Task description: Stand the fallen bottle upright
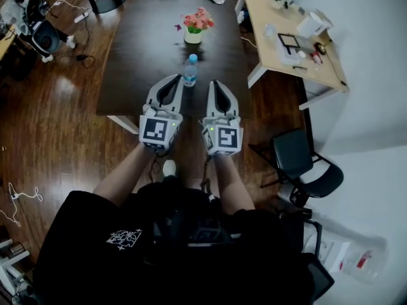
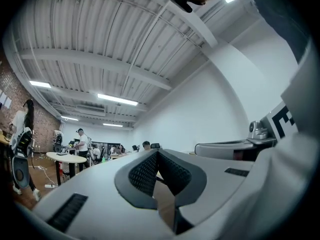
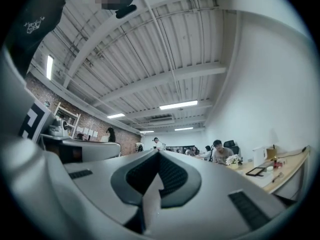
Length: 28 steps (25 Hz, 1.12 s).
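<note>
Two grippers, left (image 1: 170, 84) and right (image 1: 217, 88), hang side by side over the near edge of the dark counter (image 1: 140, 59), each with its fingers closed on nothing, while the bottle (image 1: 190, 70) stands upright between their tips, near the flower pot (image 1: 193, 32).

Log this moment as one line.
left gripper: shut, empty | right gripper: shut, empty | bottle: upright on table, touching neither gripper
</note>
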### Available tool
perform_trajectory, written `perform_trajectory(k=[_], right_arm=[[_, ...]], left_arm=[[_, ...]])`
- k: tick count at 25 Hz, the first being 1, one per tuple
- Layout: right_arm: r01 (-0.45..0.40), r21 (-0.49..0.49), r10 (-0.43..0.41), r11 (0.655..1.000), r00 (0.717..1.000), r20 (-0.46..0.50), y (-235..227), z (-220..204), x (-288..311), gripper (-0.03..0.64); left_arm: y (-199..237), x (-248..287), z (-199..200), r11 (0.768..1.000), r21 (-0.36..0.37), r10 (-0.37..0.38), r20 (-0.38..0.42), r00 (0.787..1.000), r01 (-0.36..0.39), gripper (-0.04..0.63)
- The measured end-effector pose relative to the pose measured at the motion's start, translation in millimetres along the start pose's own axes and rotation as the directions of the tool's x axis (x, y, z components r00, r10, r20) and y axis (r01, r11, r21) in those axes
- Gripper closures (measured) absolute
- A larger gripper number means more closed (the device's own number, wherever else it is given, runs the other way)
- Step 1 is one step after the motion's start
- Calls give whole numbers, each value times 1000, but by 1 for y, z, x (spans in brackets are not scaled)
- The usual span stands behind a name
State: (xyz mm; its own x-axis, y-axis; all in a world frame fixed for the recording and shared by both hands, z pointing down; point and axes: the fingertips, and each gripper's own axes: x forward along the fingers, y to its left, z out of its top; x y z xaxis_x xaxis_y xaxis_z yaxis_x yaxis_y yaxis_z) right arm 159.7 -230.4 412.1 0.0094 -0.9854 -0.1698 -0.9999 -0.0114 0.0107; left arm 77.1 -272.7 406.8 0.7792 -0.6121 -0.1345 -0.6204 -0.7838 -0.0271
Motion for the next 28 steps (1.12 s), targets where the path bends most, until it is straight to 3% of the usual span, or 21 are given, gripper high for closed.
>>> perform_trajectory(k=[6, 17, 28], right_arm=[[-37, -30, 38, 999, 999, 26, 3, 23, -67, 594], [-86, -4, 86, 996, 995, 53, 30, 59, -208, 594], [-98, 7, 98, 995, 993, 69, 46, 88, -265, 594]], left_arm=[[-53, -47, 23, 998, 51, 30, 48, 998, -33, 601], [-146, -168, 54, 992, 59, 110, 55, 992, -113, 601], [-184, -209, 76, 992, 58, 104, 70, 992, -108, 601]])
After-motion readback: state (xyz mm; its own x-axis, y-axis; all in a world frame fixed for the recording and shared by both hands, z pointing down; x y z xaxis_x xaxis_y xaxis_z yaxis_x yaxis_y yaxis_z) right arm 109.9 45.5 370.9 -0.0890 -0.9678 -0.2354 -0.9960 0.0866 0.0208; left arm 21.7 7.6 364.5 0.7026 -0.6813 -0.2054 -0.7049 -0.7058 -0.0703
